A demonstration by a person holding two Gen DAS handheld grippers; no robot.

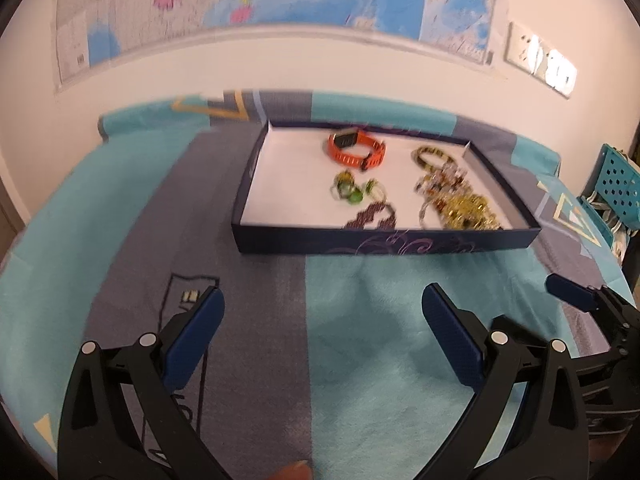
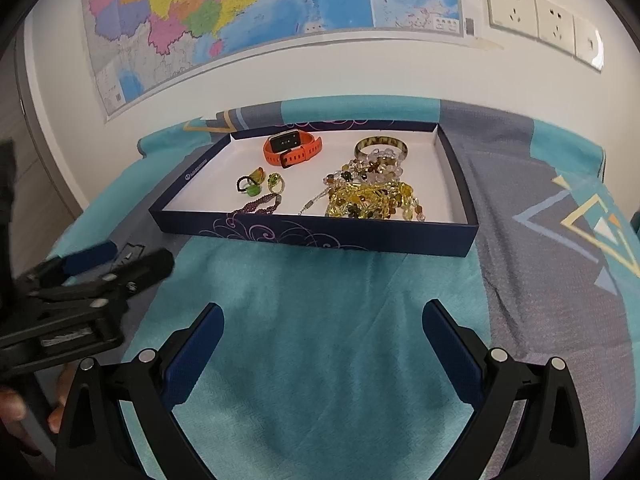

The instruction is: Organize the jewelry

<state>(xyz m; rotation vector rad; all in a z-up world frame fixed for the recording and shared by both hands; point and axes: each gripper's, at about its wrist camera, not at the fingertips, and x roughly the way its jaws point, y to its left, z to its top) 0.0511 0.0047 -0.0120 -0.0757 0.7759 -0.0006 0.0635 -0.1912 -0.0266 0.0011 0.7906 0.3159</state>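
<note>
All the jewelry lay inside the shallow dark-blue box point(image 2: 320, 236) on the cloth-covered desk point(image 2: 320, 320): an orange watch point(image 2: 292, 148) at the back, a bangle point(image 2: 382, 146) beside it, small green rings point(image 2: 260, 184) in the middle, a purple beaded strand point(image 2: 260, 206) against the near wall, and a tangled heap of yellow and clear beads point(image 2: 376, 196) on the right. That fitted either pieces already gathered or pieces awaiting sorting. Both the left hand-held gripper point(image 1: 320, 320) and the right hand-held gripper point(image 2: 322, 328) hung near the box, fingers spread wide, holding nothing. Any pick from the heap would want a low, narrow pinch on a single strand, lest neighbours drag along.
</note>
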